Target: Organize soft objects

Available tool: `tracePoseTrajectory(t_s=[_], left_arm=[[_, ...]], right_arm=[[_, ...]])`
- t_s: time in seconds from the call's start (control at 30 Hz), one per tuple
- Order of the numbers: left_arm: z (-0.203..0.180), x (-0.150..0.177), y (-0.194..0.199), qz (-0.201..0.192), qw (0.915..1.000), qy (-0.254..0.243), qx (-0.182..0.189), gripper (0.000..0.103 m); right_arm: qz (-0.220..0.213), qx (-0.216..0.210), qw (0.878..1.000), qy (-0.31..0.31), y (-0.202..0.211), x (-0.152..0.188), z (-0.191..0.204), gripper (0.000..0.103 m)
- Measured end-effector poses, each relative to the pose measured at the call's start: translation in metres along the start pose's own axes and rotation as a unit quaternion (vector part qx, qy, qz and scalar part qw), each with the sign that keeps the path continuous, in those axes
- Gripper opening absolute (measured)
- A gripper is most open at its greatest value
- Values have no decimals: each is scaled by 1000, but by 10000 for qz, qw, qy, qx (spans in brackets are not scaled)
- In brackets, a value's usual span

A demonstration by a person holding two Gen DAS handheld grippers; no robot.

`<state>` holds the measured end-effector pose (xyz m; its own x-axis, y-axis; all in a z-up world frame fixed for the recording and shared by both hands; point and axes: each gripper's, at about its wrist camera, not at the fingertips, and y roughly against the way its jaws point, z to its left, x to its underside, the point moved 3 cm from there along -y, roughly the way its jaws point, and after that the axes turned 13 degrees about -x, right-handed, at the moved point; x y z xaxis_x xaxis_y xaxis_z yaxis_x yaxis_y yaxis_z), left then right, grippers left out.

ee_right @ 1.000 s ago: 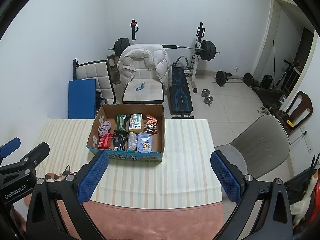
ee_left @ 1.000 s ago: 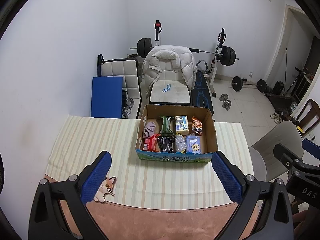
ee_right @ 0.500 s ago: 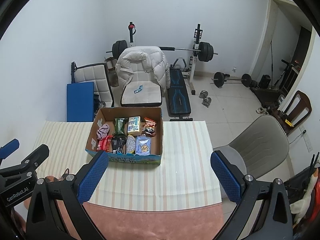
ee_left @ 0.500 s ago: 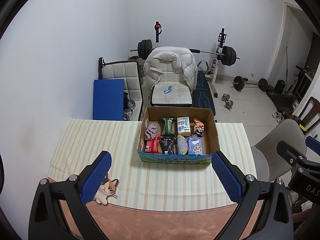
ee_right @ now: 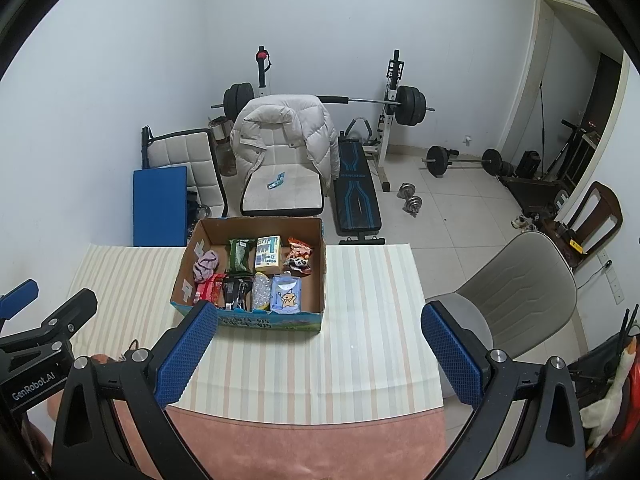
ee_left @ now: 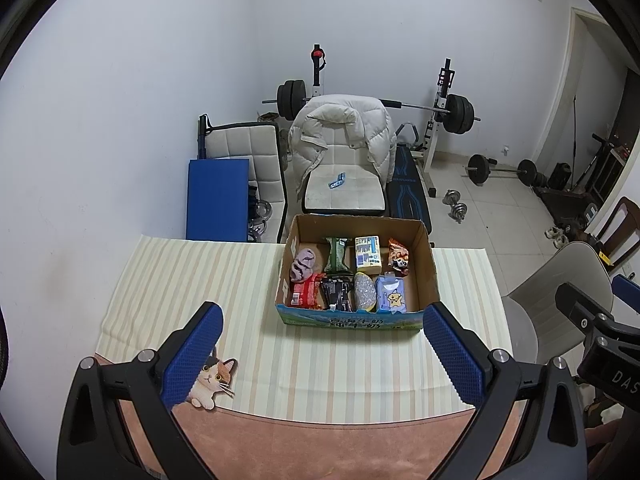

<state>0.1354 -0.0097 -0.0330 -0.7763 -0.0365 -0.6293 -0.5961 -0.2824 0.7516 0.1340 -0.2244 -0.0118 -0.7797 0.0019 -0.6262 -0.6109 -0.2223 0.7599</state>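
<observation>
Cardboard box (ee_left: 354,320): mid-table, holding soft packets.
Left gripper (ee_left: 320,354): released, empty, before box.
Right gripper (ee_right: 318,354): released, empty (likewise).
Advice: descend squarely, pinch one packet gently.

Even, cool indoor light; sharp focus, strong fisheye bending, dark corners.

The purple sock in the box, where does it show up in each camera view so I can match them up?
Left wrist view: the purple sock lies in the back left corner of the cardboard box, just right of picture centre.
Right wrist view: the same sock sits in the box's back left corner, left of picture centre.
Shared landmark: the green packet right beside it.
</observation>
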Motion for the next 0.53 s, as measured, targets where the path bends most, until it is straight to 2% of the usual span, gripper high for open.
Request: tracePoseTrajectory(t_s=[0.53], left_arm=[[1, -2, 4, -59, 10000, 55, -3, 103]], right_arm=[[-26, -8, 10000, -6, 2, -5, 0, 103]])
